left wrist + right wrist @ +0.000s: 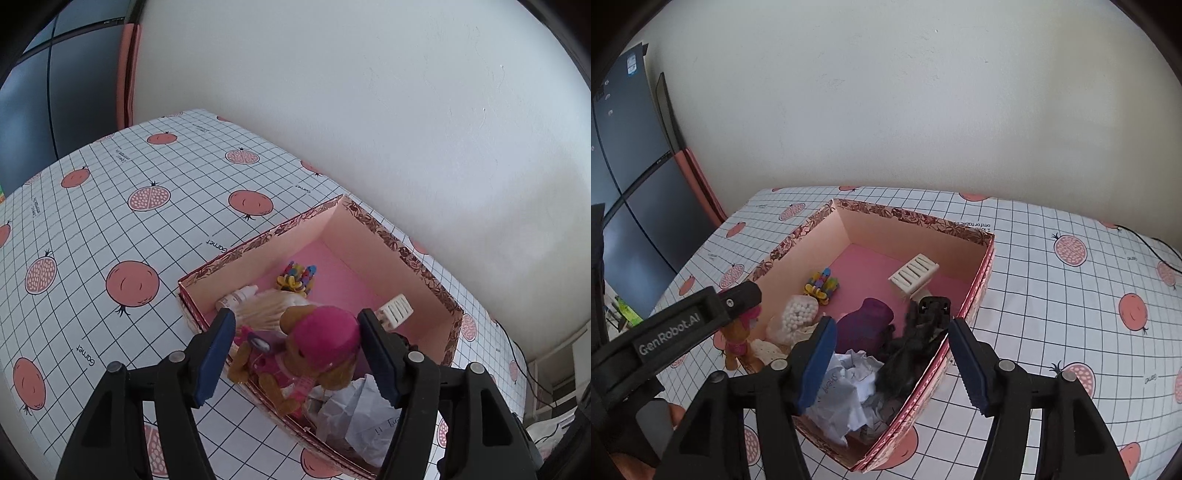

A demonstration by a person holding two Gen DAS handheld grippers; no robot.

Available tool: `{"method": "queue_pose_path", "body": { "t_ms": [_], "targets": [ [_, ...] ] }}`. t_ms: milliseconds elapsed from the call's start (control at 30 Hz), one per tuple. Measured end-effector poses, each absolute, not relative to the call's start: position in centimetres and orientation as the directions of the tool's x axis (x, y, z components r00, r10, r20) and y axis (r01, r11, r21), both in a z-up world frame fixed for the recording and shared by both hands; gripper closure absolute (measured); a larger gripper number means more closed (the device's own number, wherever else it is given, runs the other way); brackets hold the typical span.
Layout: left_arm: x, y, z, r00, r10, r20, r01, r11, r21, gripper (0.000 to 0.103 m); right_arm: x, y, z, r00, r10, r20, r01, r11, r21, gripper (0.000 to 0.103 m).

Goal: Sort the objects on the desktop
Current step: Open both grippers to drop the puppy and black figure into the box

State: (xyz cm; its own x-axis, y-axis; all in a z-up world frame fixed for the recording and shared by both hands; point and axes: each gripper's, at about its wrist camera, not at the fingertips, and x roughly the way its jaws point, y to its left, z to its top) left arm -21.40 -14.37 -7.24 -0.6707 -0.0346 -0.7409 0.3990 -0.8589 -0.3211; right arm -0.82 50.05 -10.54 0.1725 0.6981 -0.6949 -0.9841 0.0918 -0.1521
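A pink floral box (424,269) (916,218) stands on the table and holds several objects. My left gripper (295,328) is open, its jaws on either side of a plush dog in a pink cap (321,339), which hangs over the box's near-left wall; whether the pads touch it I cannot tell. In the right wrist view the dog (738,336) shows by the box's left wall under the left gripper's body (683,325). My right gripper (892,339) is open and empty above the box's near end, over crumpled paper (849,391) and a black hair clip (912,339).
Inside the box lie a colourful toy (822,282), a white comb-like piece (914,273), a bag of white balls (798,317), a purple pouch (866,325) and a small white bottle (236,297). The pomegranate-print tablecloth (110,221) meets a white wall behind. A dark monitor (631,177) stands left.
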Motion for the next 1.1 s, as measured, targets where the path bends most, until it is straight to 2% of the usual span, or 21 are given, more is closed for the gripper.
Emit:
{"method": "queue_pose_path", "body": {
  "t_ms": [267, 400, 600, 900, 967, 1033, 1100],
  "targets": [
    [-21.3, -14.3, -6.9, -0.674, -0.039, -0.737, 0.395, -0.863, -0.316, 0.033, -0.6, 50.1, -10.5, 0.19, 0.698, -0.691, -0.981, 0.11, -0.159, 0.036],
    [-21.0, -14.4, -6.5, -0.687, -0.055, -0.725, 0.399, -0.862, -0.312, 0.017, -0.2, 50.1, -10.6, 0.212, 0.693, -0.689, -0.977, 0.133, -0.167, 0.034],
    [-20.7, -14.8, -6.2, -0.695, -0.066, -0.716, 0.414, -0.851, -0.322, 0.012, 0.5, 50.1, -10.5, 0.227, 0.688, -0.69, -0.974, 0.165, -0.156, 0.028],
    [-20.7, -14.8, -6.2, -0.678, -0.096, -0.729, 0.434, -0.853, -0.291, 0.012, 0.9, 50.1, -10.6, 0.227, 0.682, -0.696, -0.974, 0.179, -0.142, 0.028],
    [-20.7, -14.8, -6.3, -0.669, -0.107, -0.736, 0.443, -0.852, -0.278, 0.012, 0.9, 50.1, -10.6, 0.225, 0.682, -0.695, -0.974, 0.176, -0.142, 0.025],
    [-20.6, -14.9, -6.3, -0.665, -0.114, -0.738, 0.45, -0.85, -0.274, 0.012, 1.0, 50.0, -10.7, 0.234, 0.684, -0.691, -0.972, 0.183, -0.147, 0.015],
    [-20.7, -14.9, -6.5, -0.651, -0.118, -0.75, 0.46, -0.847, -0.267, 0.008, 1.1, 50.0, -10.7, 0.233, 0.685, -0.69, -0.972, 0.185, -0.144, 0.013]
  ]
}}
